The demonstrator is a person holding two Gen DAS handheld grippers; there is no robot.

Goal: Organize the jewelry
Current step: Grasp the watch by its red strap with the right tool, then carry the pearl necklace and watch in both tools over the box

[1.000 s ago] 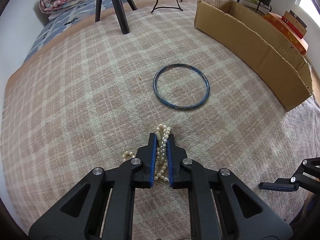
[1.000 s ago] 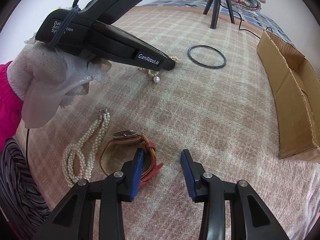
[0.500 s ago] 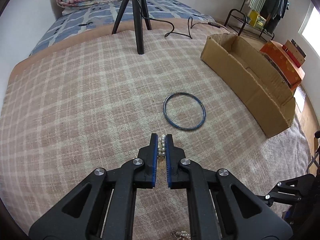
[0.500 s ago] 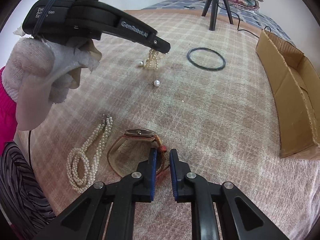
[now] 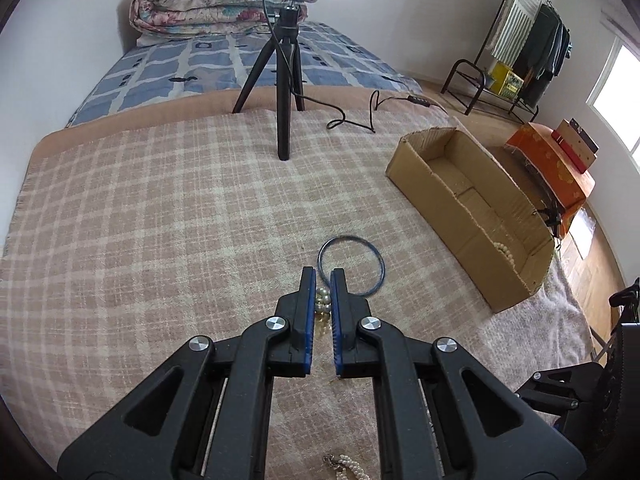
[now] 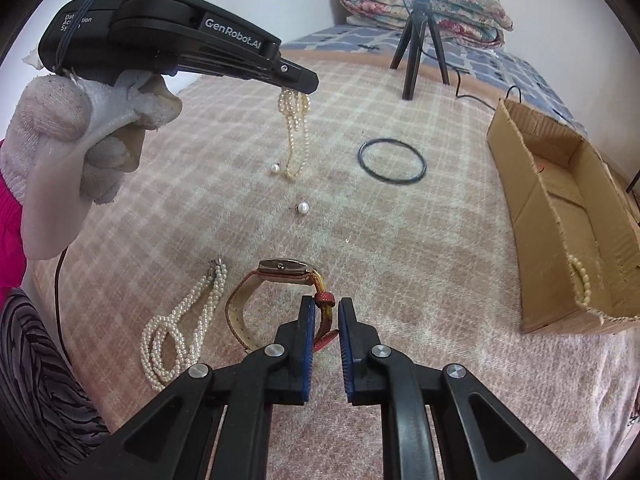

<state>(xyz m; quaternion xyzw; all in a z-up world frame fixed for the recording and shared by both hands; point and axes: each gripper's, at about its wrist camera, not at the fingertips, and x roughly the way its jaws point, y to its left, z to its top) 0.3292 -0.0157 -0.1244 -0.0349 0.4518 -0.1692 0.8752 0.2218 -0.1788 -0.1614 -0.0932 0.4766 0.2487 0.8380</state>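
My left gripper point(image 5: 322, 276) is shut on a pearl necklace point(image 5: 322, 303) and holds it above the blanket; in the right wrist view the left gripper point(image 6: 308, 85) is high at the left and the strands point(image 6: 296, 132) hang down to the cloth. My right gripper point(image 6: 323, 304) is shut on the red strap of a wristwatch point(image 6: 285, 269), which leans on the blanket. A dark blue bangle point(image 5: 351, 265) point(image 6: 392, 159) lies flat ahead. A cardboard box point(image 5: 472, 208) point(image 6: 560, 220) stands to the right with a pearl strand point(image 6: 581, 280) inside.
A second pearl necklace point(image 6: 180, 320) lies left of the watch. A loose pearl earring point(image 6: 303, 208) and another pearl point(image 6: 275, 169) lie on the plaid blanket point(image 5: 140, 220). A black tripod point(image 5: 285, 92) with a cable stands at the far edge.
My left gripper has risen with the pearl necklace, lifting it off the blanket. My right gripper has closed on the watch strap and raised the watch a little.
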